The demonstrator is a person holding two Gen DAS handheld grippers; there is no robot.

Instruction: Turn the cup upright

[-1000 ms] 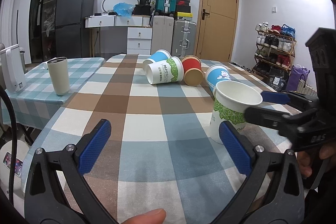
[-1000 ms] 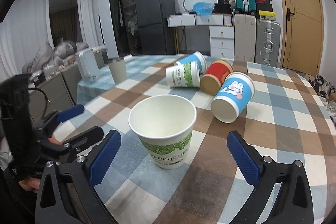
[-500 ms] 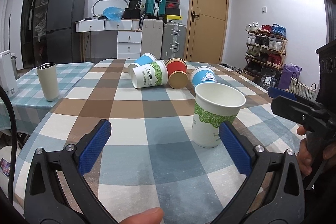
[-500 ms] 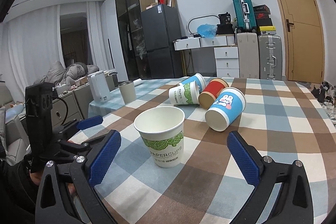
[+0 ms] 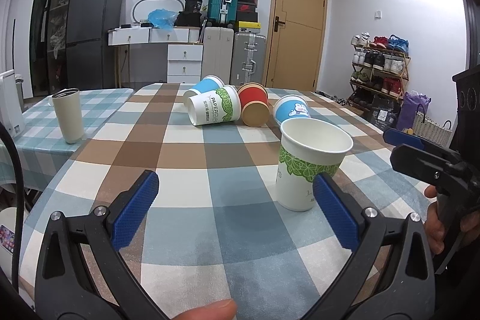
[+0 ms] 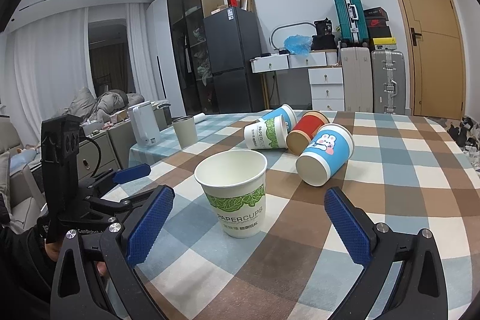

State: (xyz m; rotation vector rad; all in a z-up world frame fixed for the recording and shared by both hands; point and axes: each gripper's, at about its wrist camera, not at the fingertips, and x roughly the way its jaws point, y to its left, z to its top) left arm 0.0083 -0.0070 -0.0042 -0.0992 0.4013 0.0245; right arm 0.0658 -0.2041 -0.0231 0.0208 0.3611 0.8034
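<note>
A white paper cup with a green leaf band stands upright on the checked tablecloth, free of both grippers. My left gripper is open and empty, the cup just past its right finger. My right gripper is open and empty, with the cup standing a little beyond its jaws. Farther back several cups lie on their sides: a white and green one, a red one, a blue rabbit one and another blue one.
A beige tumbler and a white kettle stand on the side table at the left. The right gripper's body shows at the right of the left wrist view. Suitcases, drawers and a fridge line the far wall.
Both grippers have drawn back and lowered from the upright cup, so it sits farther ahead. The cup has stayed upright in place.
</note>
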